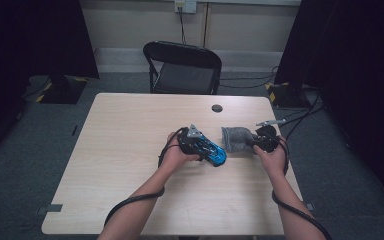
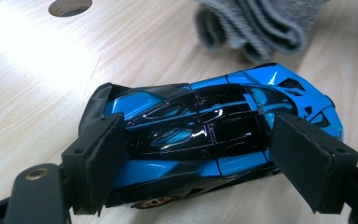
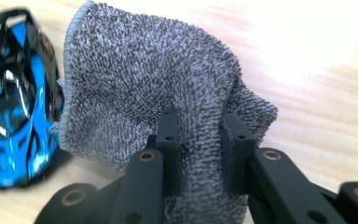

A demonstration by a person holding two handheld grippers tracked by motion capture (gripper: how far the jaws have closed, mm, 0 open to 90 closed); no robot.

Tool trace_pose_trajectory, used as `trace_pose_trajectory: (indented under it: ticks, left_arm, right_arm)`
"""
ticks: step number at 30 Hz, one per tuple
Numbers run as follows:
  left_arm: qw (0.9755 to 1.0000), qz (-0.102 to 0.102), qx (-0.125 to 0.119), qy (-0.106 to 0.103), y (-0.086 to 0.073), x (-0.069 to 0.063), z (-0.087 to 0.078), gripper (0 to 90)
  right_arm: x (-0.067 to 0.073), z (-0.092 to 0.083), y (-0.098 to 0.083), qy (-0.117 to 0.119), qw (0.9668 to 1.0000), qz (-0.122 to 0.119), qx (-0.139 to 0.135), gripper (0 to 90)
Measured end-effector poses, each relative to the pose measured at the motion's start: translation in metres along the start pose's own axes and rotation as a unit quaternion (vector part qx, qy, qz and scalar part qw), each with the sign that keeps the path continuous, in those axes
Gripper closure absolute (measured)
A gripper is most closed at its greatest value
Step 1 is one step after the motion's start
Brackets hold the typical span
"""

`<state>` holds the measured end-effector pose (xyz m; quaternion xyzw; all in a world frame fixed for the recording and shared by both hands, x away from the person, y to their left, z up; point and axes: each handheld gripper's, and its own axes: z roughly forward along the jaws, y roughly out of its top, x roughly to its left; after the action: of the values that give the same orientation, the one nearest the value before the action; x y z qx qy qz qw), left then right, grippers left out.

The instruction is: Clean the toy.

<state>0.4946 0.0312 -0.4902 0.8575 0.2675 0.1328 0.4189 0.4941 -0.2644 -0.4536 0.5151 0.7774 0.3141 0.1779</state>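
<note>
A glossy blue and black toy car [image 1: 216, 154] lies on the wooden table [image 1: 130, 150] right of centre. My left gripper [image 1: 206, 149] holds it: in the left gripper view the car [image 2: 191, 126] lies crosswise between the two black pads [image 2: 103, 158], which press on its ends. Just to its right a grey terry cloth [image 1: 236, 139] hangs bunched from my right gripper [image 1: 253, 142]. In the right gripper view the jaws [image 3: 198, 122] are pinched on a fold of the cloth [image 3: 135, 79], with the car [image 3: 14, 93] at the left edge. The cloth [image 2: 256, 23] sits just beyond the car.
A round cable hole [image 1: 217, 108] is in the table behind the grippers. A black folding chair [image 1: 182, 67] stands at the far edge. Dark curtains hang on both sides, and cables lie on the floor at the right [image 1: 300, 117].
</note>
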Motion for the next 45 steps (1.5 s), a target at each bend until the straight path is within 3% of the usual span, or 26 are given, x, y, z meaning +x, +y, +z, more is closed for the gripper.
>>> trace_pose_trajectory:
  ticks: [9, 14, 19, 25, 34, 40, 45]
  left_arm:
    - [1.0, 0.001, -0.006, -0.006, -0.002, 0.001, 0.0, 18.6]
    - [0.9999, 0.001, -0.012, -0.006, -0.003, 0.0, 0.0, 18.6]
    - [0.9999, 0.002, -0.012, -0.007, -0.003, 0.001, 0.0, 18.6]
    - [0.9999, 0.003, -0.014, -0.007, -0.003, 0.0, 0.0, 18.6]
    - [0.9999, 0.001, -0.012, -0.005, -0.002, -0.002, 0.001, 18.6]
    - [0.9999, 0.003, -0.01, -0.007, -0.001, -0.004, 0.001, 18.6]
    - [0.9999, 0.003, -0.013, -0.008, -0.002, -0.005, 0.001, 18.6]
  right_arm:
    - [0.021, 0.035, 0.02, -0.013, 0.9997, 0.017, -0.007, 72.1]
    - [0.036, 0.052, 0.033, -0.008, 0.9995, 0.028, -0.012, 71.4]
    - [0.052, 0.062, 0.037, -0.006, 0.9998, 0.019, -0.005, 66.7]
    - [0.053, 0.056, 0.026, 0.002, 0.9999, -0.015, 0.006, 57.5]
    - [0.047, 0.029, 0.005, 0.033, 0.9991, -0.024, 0.011, 51.8]
    - [0.037, 0.015, 0.012, 0.033, 0.9987, -0.033, -0.02, 44.8]
    - [0.029, 0.022, 0.019, 0.018, 0.9982, -0.052, -0.024, 40.1]
